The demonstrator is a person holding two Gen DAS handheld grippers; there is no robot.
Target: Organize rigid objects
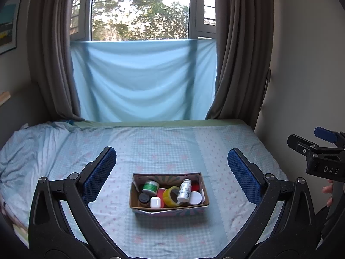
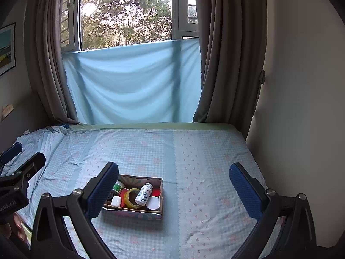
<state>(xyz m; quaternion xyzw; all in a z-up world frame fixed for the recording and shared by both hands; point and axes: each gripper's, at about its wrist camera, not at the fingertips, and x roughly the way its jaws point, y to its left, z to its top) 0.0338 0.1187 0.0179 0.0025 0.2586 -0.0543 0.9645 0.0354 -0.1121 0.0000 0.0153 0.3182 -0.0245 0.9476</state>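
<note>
A small open cardboard box [image 1: 169, 209] sits on the bed. It holds a white bottle [image 1: 184, 190], a yellow tape roll [image 1: 170, 196], a green-labelled jar [image 1: 150, 187], a white earbud case [image 1: 155, 202], a dark jar [image 1: 143, 198], a white lid [image 1: 195, 197] and something red. My left gripper [image 1: 172, 173] is open and empty, held above and in front of the box. My right gripper [image 2: 174, 186] is open and empty, to the right of the box [image 2: 133, 212]; its left finger covers the box's left end. The right gripper also shows at the left wrist view's right edge [image 1: 319, 151].
The bed has a light blue checked sheet [image 1: 172, 146] with a rumpled quilt at the left [image 1: 23, 151]. A blue cloth [image 1: 140, 79] hangs under the window between grey curtains. A wall runs along the bed's right side [image 2: 301, 108].
</note>
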